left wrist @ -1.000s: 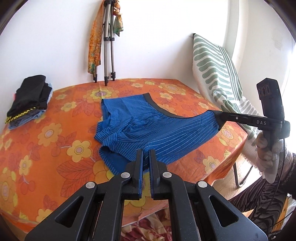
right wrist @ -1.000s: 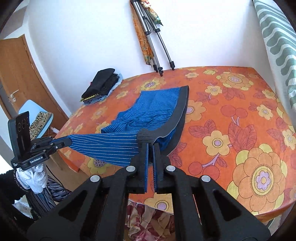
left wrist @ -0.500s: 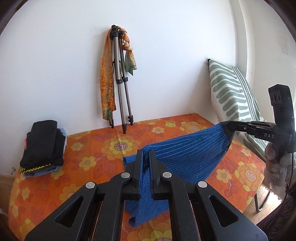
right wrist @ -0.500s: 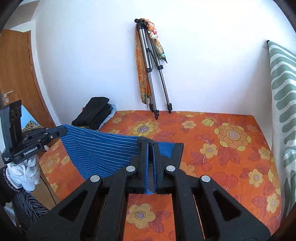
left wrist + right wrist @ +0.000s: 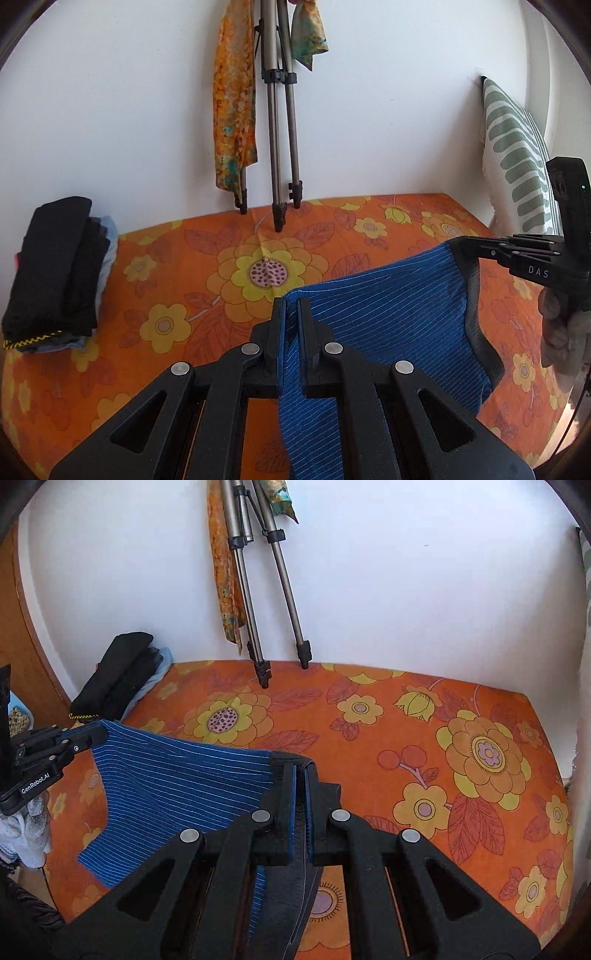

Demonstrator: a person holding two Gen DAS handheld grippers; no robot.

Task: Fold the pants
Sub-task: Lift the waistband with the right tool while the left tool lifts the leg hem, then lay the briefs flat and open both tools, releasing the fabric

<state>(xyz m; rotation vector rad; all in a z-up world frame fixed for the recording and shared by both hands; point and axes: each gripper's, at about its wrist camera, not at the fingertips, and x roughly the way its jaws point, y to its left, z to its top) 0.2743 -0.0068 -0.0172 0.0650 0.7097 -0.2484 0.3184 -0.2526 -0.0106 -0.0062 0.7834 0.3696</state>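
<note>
The blue striped shorts (image 5: 388, 325) with a dark grey waistband hang stretched in the air between my two grippers, above the orange flowered table (image 5: 207, 266). My left gripper (image 5: 292, 314) is shut on the hem corner of the shorts. My right gripper (image 5: 300, 775) is shut on the waistband corner; it also shows in the left wrist view (image 5: 458, 245). In the right wrist view the shorts (image 5: 173, 775) span leftward to the left gripper (image 5: 99, 734). The lower part of the shorts hangs down behind my fingers.
A stack of folded dark clothes (image 5: 55, 266) lies at the table's back left. A tripod (image 5: 280, 147) with scarves leans on the wall at the back. A green-striped cushion (image 5: 517, 162) stands at the right. A wooden door (image 5: 22, 635) is at left.
Both grippers have lifted the shorts off the table, then tilted and come down closer to the table. The shorts now hang stretched between them.
</note>
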